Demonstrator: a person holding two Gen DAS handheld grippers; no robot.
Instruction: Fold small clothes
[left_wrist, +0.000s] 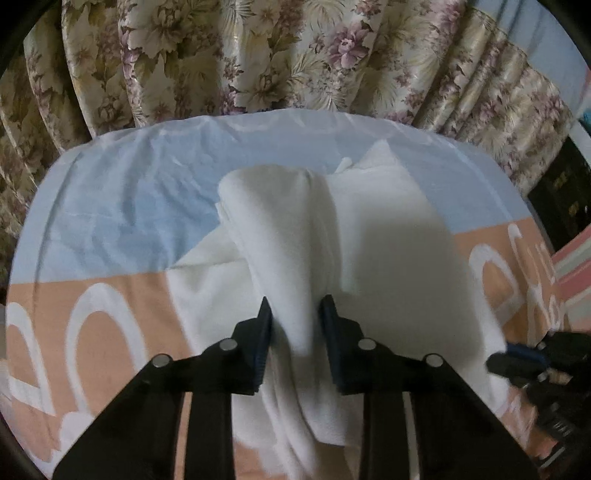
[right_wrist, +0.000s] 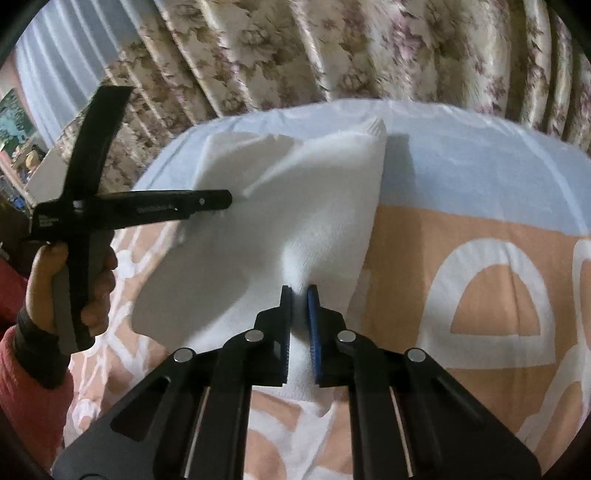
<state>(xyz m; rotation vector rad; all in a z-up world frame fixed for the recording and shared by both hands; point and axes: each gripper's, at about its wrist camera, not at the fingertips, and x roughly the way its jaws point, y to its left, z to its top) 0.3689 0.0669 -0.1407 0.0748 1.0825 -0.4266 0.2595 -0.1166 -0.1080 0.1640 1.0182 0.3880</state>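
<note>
A white cloth (left_wrist: 388, 236) lies on a bed sheet (left_wrist: 110, 192) printed in blue and peach with white letters. My left gripper (left_wrist: 295, 314) is shut on a bunched fold of the white cloth and holds it lifted, so the fold drapes forward over the rest. My right gripper (right_wrist: 299, 291) is shut on the near edge of the same cloth (right_wrist: 295, 206). In the right wrist view the left gripper (right_wrist: 221, 199) reaches in from the left, its tip against the cloth's lifted left part. The right gripper (left_wrist: 517, 360) shows at the right edge of the left wrist view.
A floral curtain (left_wrist: 258, 55) hangs behind the bed. A dark cabinet (left_wrist: 561, 192) stands at the right. A hand in a red sleeve (right_wrist: 70, 280) grips the left tool's handle. The sheet (right_wrist: 480, 184) stretches to the right of the cloth.
</note>
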